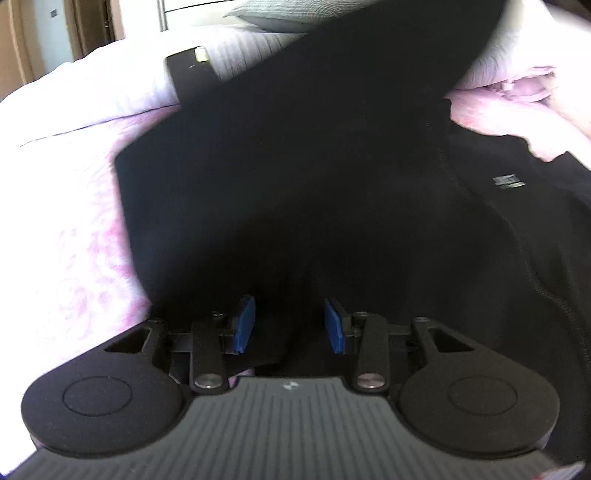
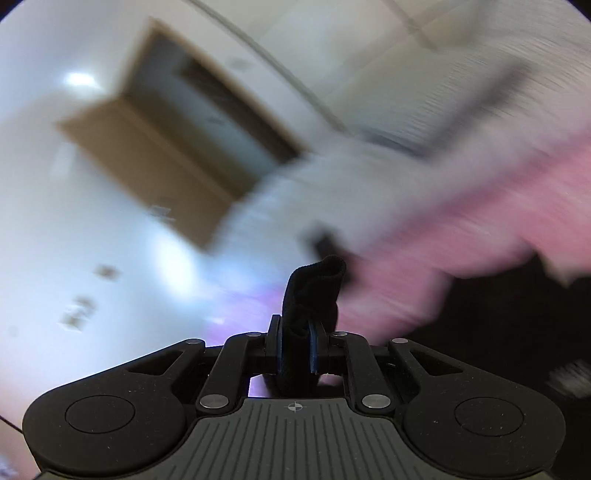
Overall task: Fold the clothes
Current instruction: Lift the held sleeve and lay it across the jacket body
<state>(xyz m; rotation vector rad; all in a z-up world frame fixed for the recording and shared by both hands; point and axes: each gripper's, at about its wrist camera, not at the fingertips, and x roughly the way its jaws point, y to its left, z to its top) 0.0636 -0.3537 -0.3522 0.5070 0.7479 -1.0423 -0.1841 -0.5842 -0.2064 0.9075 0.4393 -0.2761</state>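
Left gripper (image 1: 290,323) points down at the black garment (image 1: 314,177), blue pads (image 1: 244,325) apart. Dark cloth sits in the gap, but the frame is too dark to tell whether the pads press it, so grip can't be called. The garment is spread on the bed (image 1: 85,221), filling most of the left wrist view. One black part rises toward the top right. A small label (image 1: 509,181) shows on the right part, a seam running beside it. Bed cover is pink-patterned below, white ribbed further up. A pillow (image 1: 266,16) lies at the far end, a pink crumpled cloth (image 1: 517,110) at right. Door frame (image 1: 18,48) at far left.

Right gripper (image 2: 295,350) is tilted and rolled, the view heavily blurred. Jaws nearly closed, clamping a fold of the black cloth (image 2: 314,288), which sticks up above the pads in a small loop. Behind it: white wall, brown doorway (image 2: 177,147) at left, pink cover (image 2: 461,229) at right, more black fabric at lower right.
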